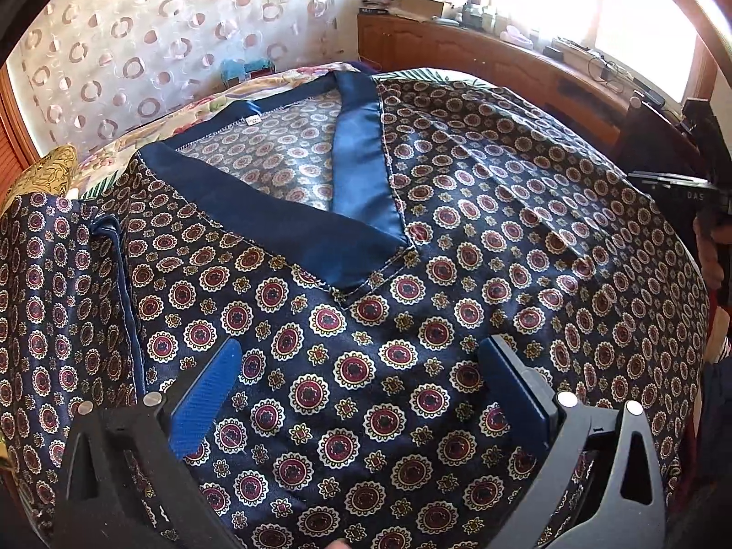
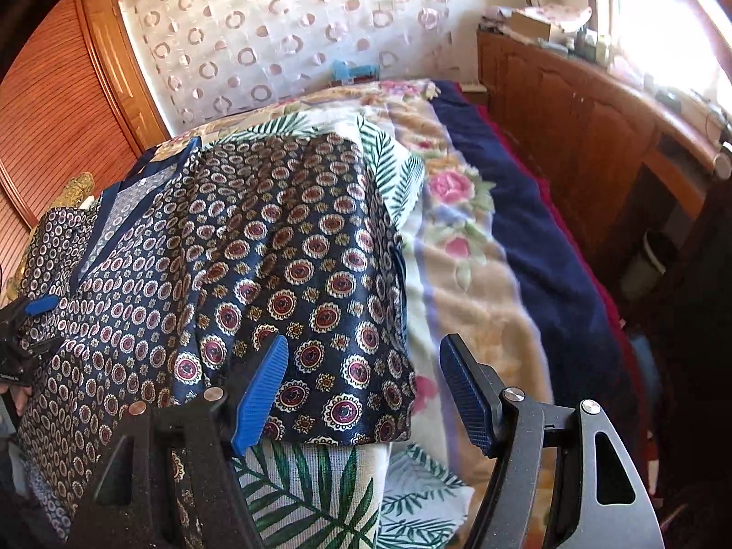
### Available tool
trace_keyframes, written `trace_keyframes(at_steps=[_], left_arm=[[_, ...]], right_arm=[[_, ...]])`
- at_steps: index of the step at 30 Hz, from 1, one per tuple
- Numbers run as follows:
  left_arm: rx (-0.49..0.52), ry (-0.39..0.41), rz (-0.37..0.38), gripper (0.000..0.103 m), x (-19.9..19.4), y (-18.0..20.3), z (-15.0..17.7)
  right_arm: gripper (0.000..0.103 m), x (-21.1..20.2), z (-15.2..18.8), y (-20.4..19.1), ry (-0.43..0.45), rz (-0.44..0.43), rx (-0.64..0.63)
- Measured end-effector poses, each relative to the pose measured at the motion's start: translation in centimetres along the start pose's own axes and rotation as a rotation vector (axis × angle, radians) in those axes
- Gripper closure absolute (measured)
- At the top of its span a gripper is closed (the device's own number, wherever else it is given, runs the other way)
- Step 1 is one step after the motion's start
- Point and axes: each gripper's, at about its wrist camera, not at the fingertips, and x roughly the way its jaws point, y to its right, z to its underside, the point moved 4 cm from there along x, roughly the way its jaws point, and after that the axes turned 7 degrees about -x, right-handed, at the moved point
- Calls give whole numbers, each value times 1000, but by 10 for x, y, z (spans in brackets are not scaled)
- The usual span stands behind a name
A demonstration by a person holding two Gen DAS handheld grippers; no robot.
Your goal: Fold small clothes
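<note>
A dark blue satin top (image 1: 411, 274), printed with red and cream medallions, lies spread face up on a bed, over a white cloth with green palm leaves (image 2: 315, 485). Its plain blue V-neck collar (image 1: 293, 224) is the landmark here.

Below the collar, over the chest of the top, the left gripper (image 1: 357, 393) hovers with its blue pads spread wide and nothing between them but the flat fabric underneath. No cloth is pinched.

Far to the right of the collar, at the top's side edge, the right gripper (image 2: 366, 393) is also open. One pad sits over the folded sleeve (image 2: 311, 274); the other hangs over the floral blanket (image 2: 462, 247) beside it. It holds nothing either.

The step appears to be folding the right side inward toward the collar. To do it well, the right gripper should probably pinch the outer edge cleanly, taking both satin layers, then carry it across low and level. The slippery fabric may slide, so the left gripper could press down near the collar to anchor it.
</note>
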Motion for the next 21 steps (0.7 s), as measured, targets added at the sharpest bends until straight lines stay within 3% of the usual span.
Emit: trace_keyframes(at_steps=[2, 6, 9, 15, 21], left_arm=[[0, 0, -1, 0, 0, 1, -1], [0, 0, -2, 0, 0, 1, -1], [0, 0, -1, 0, 0, 0, 0], [-1, -1, -1, 0, 0, 0, -1], [-28, 43, 31, 0, -12, -4, -2]], right_arm=[[39, 4, 0, 1, -4, -30, 9], [76, -1, -4, -1, -1, -94, 0], [99, -10, -7, -2, 6, 1, -65], [100, -36, -24, -22, 102, 98, -172], [100, -60, -44, -86, 204, 32, -311]])
